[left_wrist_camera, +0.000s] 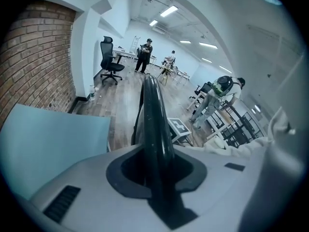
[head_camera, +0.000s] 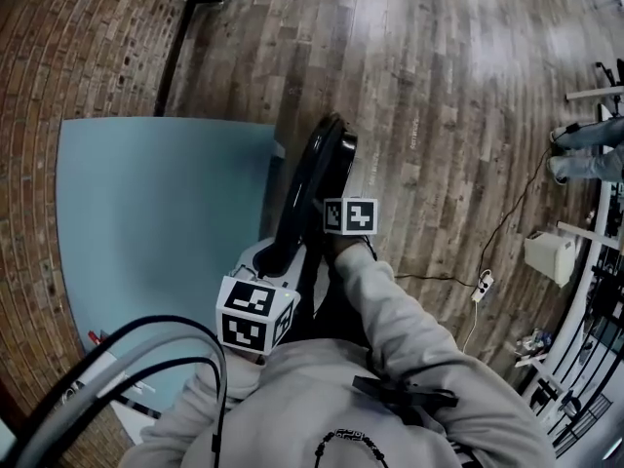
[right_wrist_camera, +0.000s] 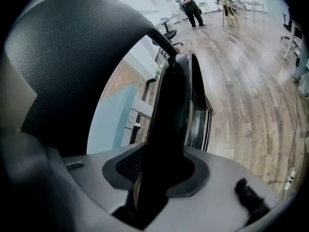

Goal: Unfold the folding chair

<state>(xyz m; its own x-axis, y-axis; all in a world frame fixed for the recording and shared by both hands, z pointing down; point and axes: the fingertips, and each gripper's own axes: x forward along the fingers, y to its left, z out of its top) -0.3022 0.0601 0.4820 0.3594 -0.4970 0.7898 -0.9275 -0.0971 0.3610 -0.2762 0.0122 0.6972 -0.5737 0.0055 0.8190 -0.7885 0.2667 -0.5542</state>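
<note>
The folded black folding chair [head_camera: 317, 178] stands upright on the wooden floor, right below me in the head view. My left gripper [head_camera: 265, 261] grips its frame low on the left side; in the left gripper view a black tube [left_wrist_camera: 153, 124] runs up through the closed jaws. Just above and to the right, my right gripper [head_camera: 336, 224] holds another part of the chair. In the right gripper view a black frame bar [right_wrist_camera: 171, 115] sits between the jaws, with the padded panel [right_wrist_camera: 72, 52] bulging at the upper left.
A pale blue panel [head_camera: 156, 213] lies flat to the chair's left, beside a brick wall [head_camera: 58, 47]. A power strip with cable [head_camera: 481, 286] lies on the floor to the right, near racks and a person's legs [head_camera: 585, 149]. Far off stand people [left_wrist_camera: 145, 54] and an office chair [left_wrist_camera: 110, 62].
</note>
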